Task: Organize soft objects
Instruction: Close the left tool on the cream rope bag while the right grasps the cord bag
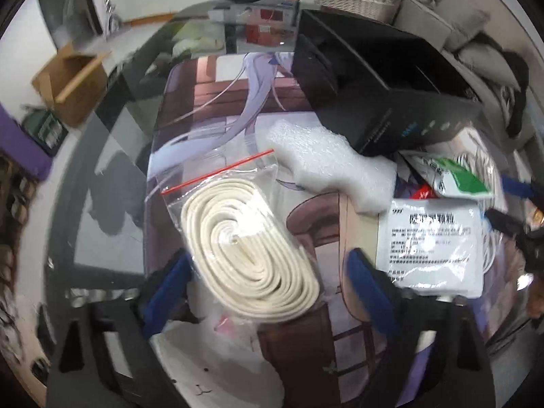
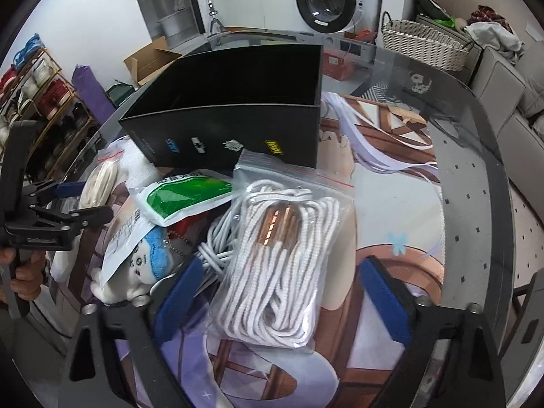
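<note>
In the left wrist view a clear zip bag with a cream coiled band (image 1: 248, 241) lies on the printed mat (image 1: 210, 108), between the open blue-padded fingers of my left gripper (image 1: 268, 292). White foam (image 1: 326, 166) and a white labelled packet (image 1: 431, 241) lie to its right. In the right wrist view a zip bag of white rope (image 2: 282, 265) lies between the open fingers of my right gripper (image 2: 282, 302). A green-and-white packet (image 2: 183, 197), a white cable (image 2: 217, 238) and a small plush toy (image 2: 142, 268) sit left of it. An open black box (image 2: 238, 115) stands behind.
The glass table's curved edge (image 2: 476, 176) runs to the right. A wicker basket (image 2: 425, 44), a washing machine (image 2: 326, 0), a cardboard box (image 1: 68, 81) and a shoe rack (image 2: 44, 102) stand around the table. My left gripper shows in the right wrist view (image 2: 68, 204).
</note>
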A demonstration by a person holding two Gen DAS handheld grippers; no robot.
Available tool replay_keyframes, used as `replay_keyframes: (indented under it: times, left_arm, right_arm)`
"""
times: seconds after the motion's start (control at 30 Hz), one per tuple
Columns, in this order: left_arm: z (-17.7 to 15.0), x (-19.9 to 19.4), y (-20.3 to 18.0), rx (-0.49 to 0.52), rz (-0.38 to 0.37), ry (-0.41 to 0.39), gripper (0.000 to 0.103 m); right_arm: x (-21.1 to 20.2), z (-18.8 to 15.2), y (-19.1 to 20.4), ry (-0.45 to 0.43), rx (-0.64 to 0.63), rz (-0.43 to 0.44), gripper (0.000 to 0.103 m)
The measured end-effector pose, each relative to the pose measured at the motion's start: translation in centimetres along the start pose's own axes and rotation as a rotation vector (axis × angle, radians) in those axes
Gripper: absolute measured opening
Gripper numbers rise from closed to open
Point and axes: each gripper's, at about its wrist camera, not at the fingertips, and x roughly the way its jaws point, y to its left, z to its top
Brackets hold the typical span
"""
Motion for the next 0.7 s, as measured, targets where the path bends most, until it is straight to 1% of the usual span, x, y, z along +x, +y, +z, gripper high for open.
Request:
replay_keyframes:
  times: [0.03, 0.07, 0.1, 0.13, 0.17, 0.23, 0.3, 0.4, 0.53, 0.6, 0.63, 0.7]
  left_arm:
    - [0.0, -0.3, -0.2, 0.019, 0.001, -0.010, 0.069]
    - [-0.1, -0.6, -0.2, 0.026, -0.004, -0.012, 0.059]
    - [-0.1, -0.8, -0.2, 0.034, -0.014, -0.017, 0.055]
    - [-0.2, -0.9, -0.3, 0.042, -0.028, -0.018, 0.050]
    - [-0.3, -1.1, -0.3, 0.049, -0.042, -0.017, 0.048]
    - [-0.8, -1.4, -0.4, 0.058, -0.064, -0.015, 0.045]
    - [-1.0, -1.7, -0.7, 0.071, -0.078, -0.010, 0.043]
    - [-1.4, -2.2, -1.4, 0.100, -0.097, -0.013, 0.043]
    - [-1.6, -2.9, -2.7, 0.151, -0.093, -0.037, 0.042]
    - [-1.7, -2.9, -3.2, 0.169, -0.090, -0.029, 0.043]
    - [-1.8, -2.7, -3.3, 0.171, -0.085, -0.019, 0.047]
    - [-1.7, -2.3, -3.2, 0.150, -0.063, -0.006, 0.051]
  right_arm:
    - [0.1, 0.0, 0.1, 0.003, -0.004, 0.008, 0.080]
    - [0.1, -0.1, 0.0, 0.000, -0.001, 0.030, 0.073]
    - [0.2, -0.2, -0.1, 0.000, 0.003, 0.043, 0.063]
    - [0.1, -0.3, -0.1, 0.000, 0.005, 0.065, 0.059]
    - [0.1, -0.5, -0.1, 0.002, 0.007, 0.096, 0.053]
    - [0.1, -0.7, 0.1, 0.009, -0.009, 0.103, 0.048]
    - [-0.1, -0.8, 0.6, -0.003, -0.042, 0.089, 0.043]
    - [-0.4, -0.8, 1.0, -0.013, -0.062, 0.083, 0.039]
    - [-0.8, -0.5, 0.8, -0.029, -0.059, 0.087, 0.038]
    - [-1.1, -0.3, 0.8, -0.036, -0.060, 0.088, 0.038]
    - [-1.1, -0.4, 0.8, -0.037, -0.061, 0.087, 0.038]
    - [-1.1, -0.3, 1.0, -0.031, -0.066, 0.081, 0.038]
